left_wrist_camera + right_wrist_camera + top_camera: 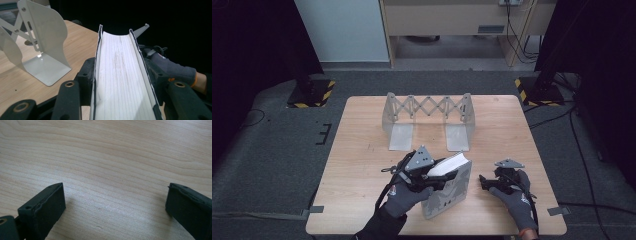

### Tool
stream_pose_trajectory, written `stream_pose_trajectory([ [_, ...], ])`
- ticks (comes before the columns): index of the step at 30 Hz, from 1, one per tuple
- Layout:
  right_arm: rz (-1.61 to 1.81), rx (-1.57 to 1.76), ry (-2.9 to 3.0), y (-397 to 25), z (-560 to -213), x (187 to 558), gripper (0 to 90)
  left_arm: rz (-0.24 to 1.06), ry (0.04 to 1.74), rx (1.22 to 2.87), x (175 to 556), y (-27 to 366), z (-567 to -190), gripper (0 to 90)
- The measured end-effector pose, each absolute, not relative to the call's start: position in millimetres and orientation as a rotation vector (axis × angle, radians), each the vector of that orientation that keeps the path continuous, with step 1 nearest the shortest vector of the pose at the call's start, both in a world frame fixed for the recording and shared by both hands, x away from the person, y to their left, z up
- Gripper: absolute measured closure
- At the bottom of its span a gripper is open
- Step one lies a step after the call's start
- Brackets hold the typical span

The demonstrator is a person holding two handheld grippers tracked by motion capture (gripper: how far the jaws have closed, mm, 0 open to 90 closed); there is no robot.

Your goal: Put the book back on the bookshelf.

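Observation:
A grey-covered book (451,187) stands on edge near the table's front, its white page block (120,80) facing up. My left gripper (432,177) is shut on the book, one jaw on each cover. My right gripper (486,182) rests just right of the book, apart from it, open. Its two black pads (43,207) stand wide over bare wood with nothing between them. A white metal expanding book rack (427,120) sits at the table's far middle; one of its L-shaped plates (45,47) shows left of the book in the left gripper view.
The wooden table (362,150) has bare room left of the rack and along its right side. Grey floor mats surround it, with yellow-black stand bases (312,92) at the back corners and cables on the right.

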State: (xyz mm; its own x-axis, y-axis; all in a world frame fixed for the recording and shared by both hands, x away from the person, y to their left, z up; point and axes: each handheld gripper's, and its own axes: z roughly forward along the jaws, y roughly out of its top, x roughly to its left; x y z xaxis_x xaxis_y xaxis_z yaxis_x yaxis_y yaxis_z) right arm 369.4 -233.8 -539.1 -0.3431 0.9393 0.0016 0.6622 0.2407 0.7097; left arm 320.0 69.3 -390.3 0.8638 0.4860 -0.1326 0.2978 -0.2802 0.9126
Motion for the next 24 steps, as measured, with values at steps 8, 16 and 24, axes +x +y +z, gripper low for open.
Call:
stream_pose_trajectory([
  [8, 0.873, 1.466, 2.091, -233.7, -539.1, 369.2, 3.0, 0.168, 0.560, 1.940, 316.6, 65.2, -389.0, 42.2],
  [16, 0.873, 1.466, 2.091, -233.7, -539.1, 369.2, 3.0, 0.191, 0.563, 1.918, 315.5, 66.1, -390.0, 46.1],
  [24, 0.873, 1.466, 2.091, -233.7, -539.1, 369.2, 3.0, 0.236, 0.571, 1.905, 312.5, 65.3, -389.9, 50.8],
])
